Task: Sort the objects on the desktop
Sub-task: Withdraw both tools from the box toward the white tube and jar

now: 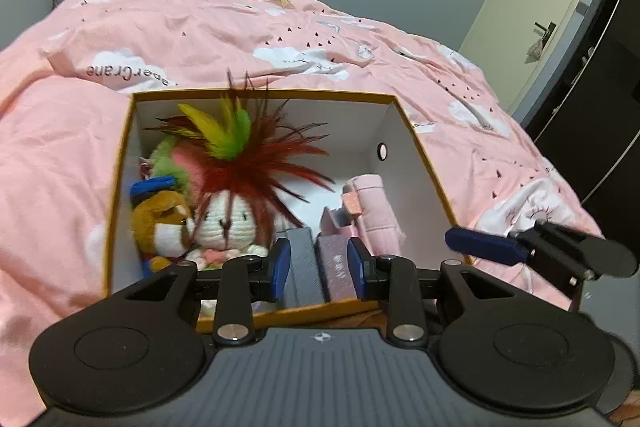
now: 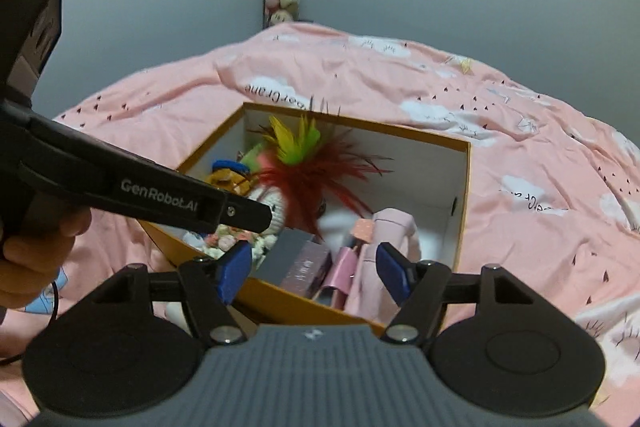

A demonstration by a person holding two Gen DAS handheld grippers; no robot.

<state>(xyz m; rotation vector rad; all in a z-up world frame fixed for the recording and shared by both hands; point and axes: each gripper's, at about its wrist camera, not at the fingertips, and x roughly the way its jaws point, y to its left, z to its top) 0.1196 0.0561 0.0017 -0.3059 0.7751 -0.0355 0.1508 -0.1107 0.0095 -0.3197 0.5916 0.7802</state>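
Note:
An open box with an orange rim [image 1: 260, 93] [image 2: 360, 125] and white inside lies on the pink bed. It holds a red, yellow and green feather toy [image 1: 244, 151] [image 2: 316, 159], a white knitted bunny [image 1: 226, 223], a brown plush with a blue cap [image 1: 160, 215], a grey case [image 1: 306, 267] [image 2: 286, 251], a pink case [image 1: 338, 267] [image 2: 306, 269] and a folded pink pouch [image 1: 374, 211] [image 2: 390, 227]. My left gripper [image 1: 319, 265] hangs over the box's near edge, its pads apart with nothing pressed between them. My right gripper [image 2: 316, 271] stands open over the near corner.
The pink cloud-print duvet [image 1: 280, 27] [image 2: 500, 147] surrounds the box on all sides. A hand [image 2: 32, 267] holds the left gripper at the left of the right wrist view. A blue right finger [image 1: 480, 247] juts in beside the box. A cream door [image 1: 532, 7] stands far right.

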